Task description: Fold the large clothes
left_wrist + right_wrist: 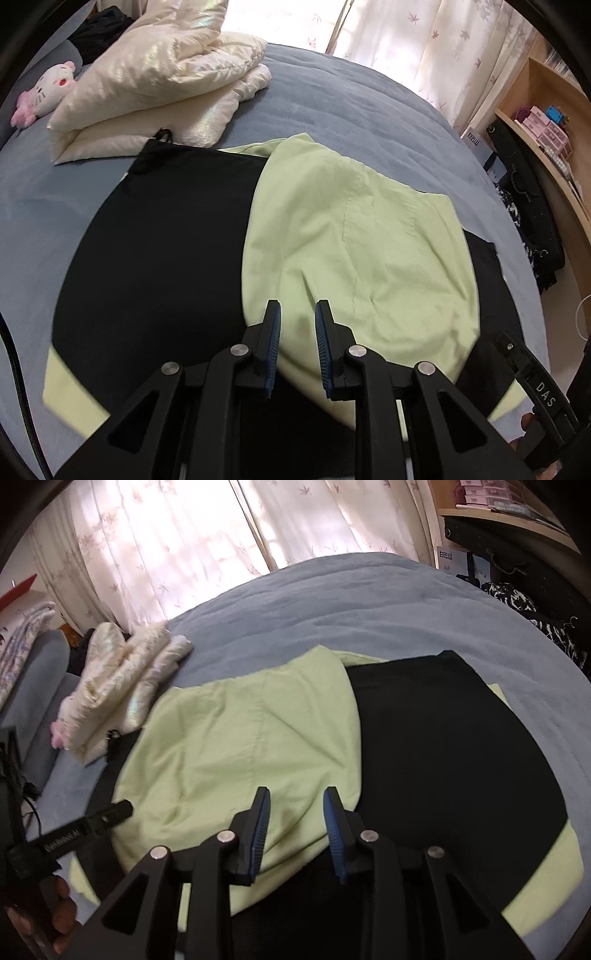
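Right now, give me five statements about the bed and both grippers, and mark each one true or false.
1. The left gripper is open and holds nothing. True.
2. The right gripper is clamped on the black fabric. False: it is open, above the green panel.
3. The garment is black and light green. True.
4. The cream puffy jacket lies spread flat across the bed. False: it is bundled up beyond the garment.
5. A plush toy lies on top of the green panel. False: it lies beside the cream jacket.
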A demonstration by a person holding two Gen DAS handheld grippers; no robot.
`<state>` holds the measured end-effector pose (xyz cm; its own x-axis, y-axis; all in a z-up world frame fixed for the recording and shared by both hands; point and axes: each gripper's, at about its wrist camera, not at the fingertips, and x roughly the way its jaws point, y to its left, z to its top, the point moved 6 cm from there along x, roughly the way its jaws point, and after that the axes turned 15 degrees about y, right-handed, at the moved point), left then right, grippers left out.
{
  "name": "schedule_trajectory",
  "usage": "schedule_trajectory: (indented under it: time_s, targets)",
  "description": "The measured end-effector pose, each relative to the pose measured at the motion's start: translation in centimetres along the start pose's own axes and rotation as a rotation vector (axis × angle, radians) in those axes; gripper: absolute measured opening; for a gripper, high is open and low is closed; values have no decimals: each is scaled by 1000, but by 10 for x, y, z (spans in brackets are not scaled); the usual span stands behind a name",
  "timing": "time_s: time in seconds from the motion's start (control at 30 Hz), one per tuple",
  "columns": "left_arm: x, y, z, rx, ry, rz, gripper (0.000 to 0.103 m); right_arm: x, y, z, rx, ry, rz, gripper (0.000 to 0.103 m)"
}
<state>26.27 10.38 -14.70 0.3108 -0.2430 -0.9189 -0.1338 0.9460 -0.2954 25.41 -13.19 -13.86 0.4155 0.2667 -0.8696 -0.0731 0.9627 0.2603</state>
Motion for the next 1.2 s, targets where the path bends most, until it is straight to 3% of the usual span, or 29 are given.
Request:
schedule_trajectory:
  time_s: [0.6, 1.07, 1.2]
  targets:
    - [-112, 1, -76, 11, -99, -52, 18, -123, 54, -49, -74, -111, 52, 38]
    - [-131, 8, -117, 25, -85, -52, 21, -155, 75, -93, -145, -72, 55, 45]
    - [-133, 13, -125, 18, -71, -59, 22, -172, 84, -102, -183, -47, 117, 45]
